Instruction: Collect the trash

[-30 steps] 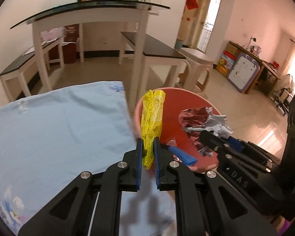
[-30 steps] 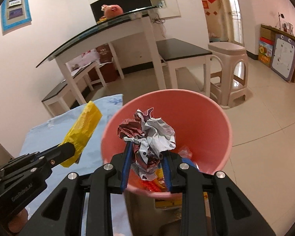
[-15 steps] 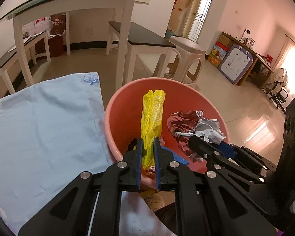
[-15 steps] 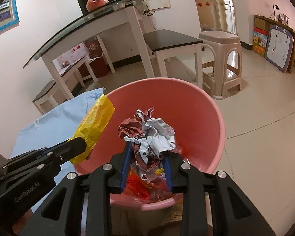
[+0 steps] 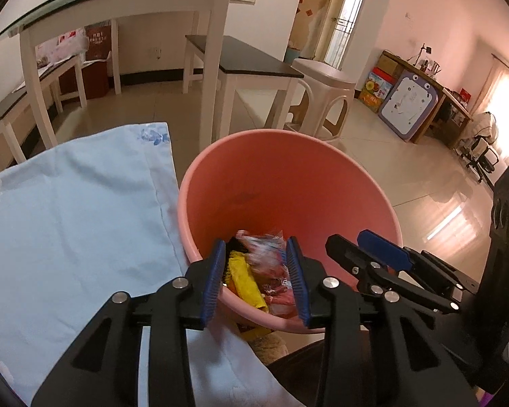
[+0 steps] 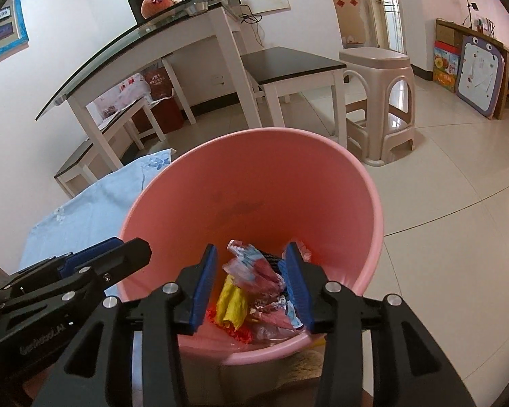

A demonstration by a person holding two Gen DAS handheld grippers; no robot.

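Hovering side by side over bucket (image 6: 373,210), left gripper (image 5: 256,276) and right gripper (image 6: 251,281) spread, empty (trash (image 6: 251,271) directly below).

A yellow wrapper (image 6: 232,300) and a crumpled red-and-white paper wad (image 6: 254,271) are seen lying among other scraps at the bottom of the round pink bucket (image 6: 322,183), which stands upright.

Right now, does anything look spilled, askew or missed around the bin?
Nothing stands out. The pink bin stands upright with the yellow wrapper and crumpled paper inside, none on its rim. Both grippers hover above it, jaws open and empty.
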